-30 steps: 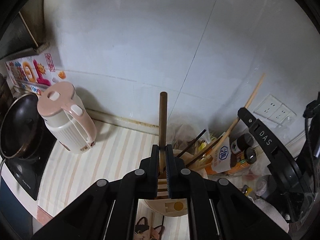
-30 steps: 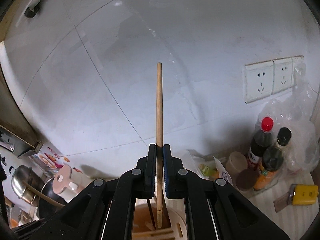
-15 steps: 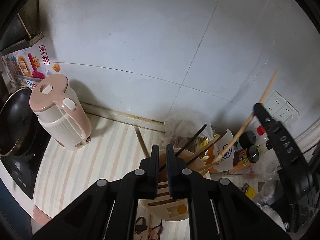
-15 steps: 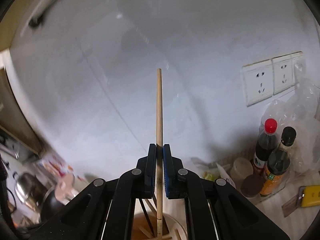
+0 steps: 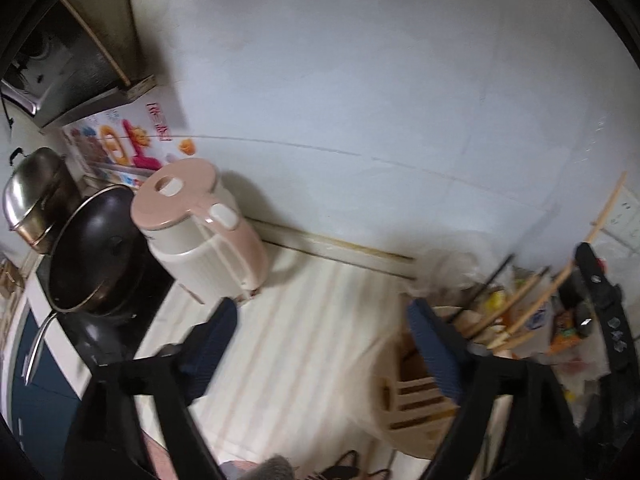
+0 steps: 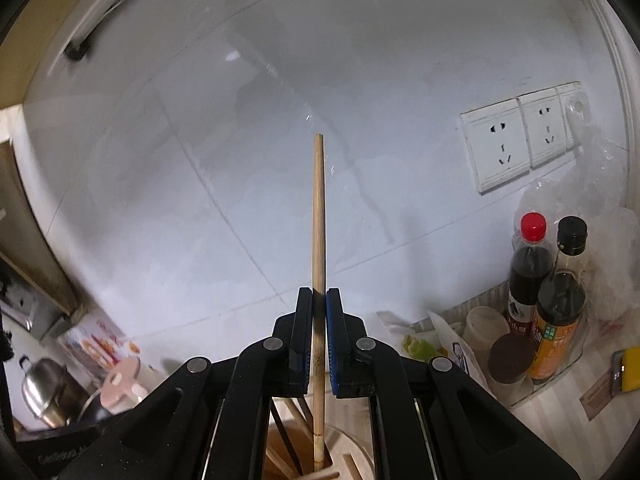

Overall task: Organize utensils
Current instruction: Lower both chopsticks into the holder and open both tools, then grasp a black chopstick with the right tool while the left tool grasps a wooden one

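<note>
In the left wrist view my left gripper (image 5: 320, 320) is opening wide, its blue pads far apart with nothing between them. Just behind its right finger stands the beige utensil holder (image 5: 404, 404) with several chopsticks (image 5: 516, 312) leaning out to the right. In the right wrist view my right gripper (image 6: 319, 328) is shut on a light wooden chopstick (image 6: 318, 216) that stands upright. The chopstick's lower end reaches into the holder (image 6: 348, 456) below, where dark chopsticks (image 6: 288, 420) lean. The right gripper's black body (image 5: 600, 300) shows at the right of the left wrist view.
A pink and cream kettle (image 5: 204, 236) stands on the striped counter (image 5: 288, 344) left of the holder. A black pan (image 5: 96, 252) and a steel pot (image 5: 32, 196) sit further left. Sauce bottles (image 6: 556, 304), a plastic bag and wall sockets (image 6: 500, 148) lie to the right.
The left gripper let go of the dark brown chopstick, which dropped into the holder, and its jaws swung wide apart. The right gripper sank with its light chopstick towards the holder.
</note>
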{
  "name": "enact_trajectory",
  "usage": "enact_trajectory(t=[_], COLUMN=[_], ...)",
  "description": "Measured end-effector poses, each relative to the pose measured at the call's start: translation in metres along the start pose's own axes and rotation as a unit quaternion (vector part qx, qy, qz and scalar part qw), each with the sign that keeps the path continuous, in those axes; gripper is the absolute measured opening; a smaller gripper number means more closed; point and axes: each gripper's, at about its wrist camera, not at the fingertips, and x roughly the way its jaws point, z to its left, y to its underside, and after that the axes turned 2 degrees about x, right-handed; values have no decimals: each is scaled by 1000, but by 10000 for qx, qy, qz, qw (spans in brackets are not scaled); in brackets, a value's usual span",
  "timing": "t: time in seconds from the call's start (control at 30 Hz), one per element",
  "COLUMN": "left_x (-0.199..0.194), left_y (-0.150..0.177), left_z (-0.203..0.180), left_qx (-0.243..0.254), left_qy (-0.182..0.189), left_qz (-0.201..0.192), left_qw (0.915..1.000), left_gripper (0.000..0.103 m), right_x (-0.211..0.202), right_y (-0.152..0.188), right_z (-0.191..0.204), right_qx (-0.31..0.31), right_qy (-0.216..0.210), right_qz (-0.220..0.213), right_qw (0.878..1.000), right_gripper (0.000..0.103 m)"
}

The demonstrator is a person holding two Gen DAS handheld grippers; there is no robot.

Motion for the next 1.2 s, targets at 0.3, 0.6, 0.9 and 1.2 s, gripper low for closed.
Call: enact_trajectory(t=[0.3,0.6,0.9,1.2], left_x=[14,-7,29,100], left_y=[22,54,133,231], left_z=[24,35,17,-37], left_qx=[-167,-196,385,1061], left_qy=[-187,-271,-2,376], left_qz=[131,198,990,2279], left_qw=[9996,9992,9943,9671], left_gripper=[102,102,102,90], right_x=[7,-57,-78,-68], right_y=[15,-3,69,164], right_z=[2,-44,-114,-169], right_qx=[-652,-306,-214,-186], right_qy=[-232,286,1346,1697], right_qz=[1409,1624,2574,3994], right_qw=[9876,9858,9567,9007], right_gripper=[57,69,69,23])
